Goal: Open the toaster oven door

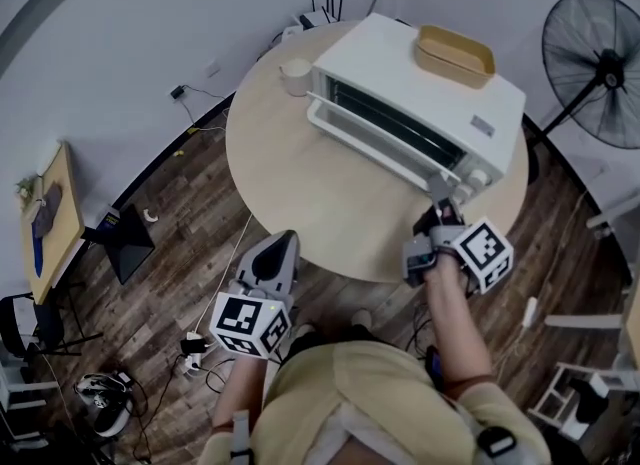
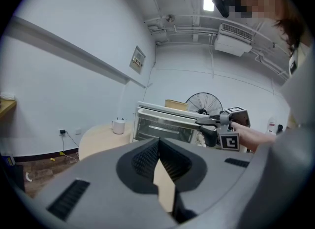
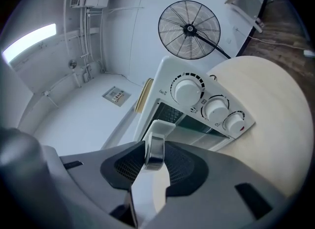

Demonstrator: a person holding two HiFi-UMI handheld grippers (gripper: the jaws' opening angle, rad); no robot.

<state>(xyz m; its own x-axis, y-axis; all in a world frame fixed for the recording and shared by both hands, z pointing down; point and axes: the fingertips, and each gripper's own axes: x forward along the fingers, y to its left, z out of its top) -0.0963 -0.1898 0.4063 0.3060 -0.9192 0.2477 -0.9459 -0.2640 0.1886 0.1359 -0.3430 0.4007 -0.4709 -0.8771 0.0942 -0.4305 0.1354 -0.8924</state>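
A white toaster oven [image 1: 420, 83] [image 2: 162, 124] [image 3: 197, 95] stands at the far side of a round wooden table [image 1: 300, 173]. Its glass door leans slightly out at the top. My right gripper [image 1: 440, 193] [image 2: 206, 120] [image 3: 154, 142] points level at the right end of the door handle [image 1: 380, 148] [image 3: 155, 149], and the metal bar sits between its pads, touching both. My left gripper [image 1: 280, 243] [image 2: 158, 144] hangs at the table's near edge, far from the oven, with its jaws together and nothing in them.
A tan tray [image 1: 455, 53] lies on the oven's top. A white mug [image 1: 296, 76] [image 2: 118, 125] stands left of the oven. Three knobs [image 3: 189, 91] line the oven's right side. A standing fan [image 1: 595, 68] [image 3: 189, 30] is behind the table.
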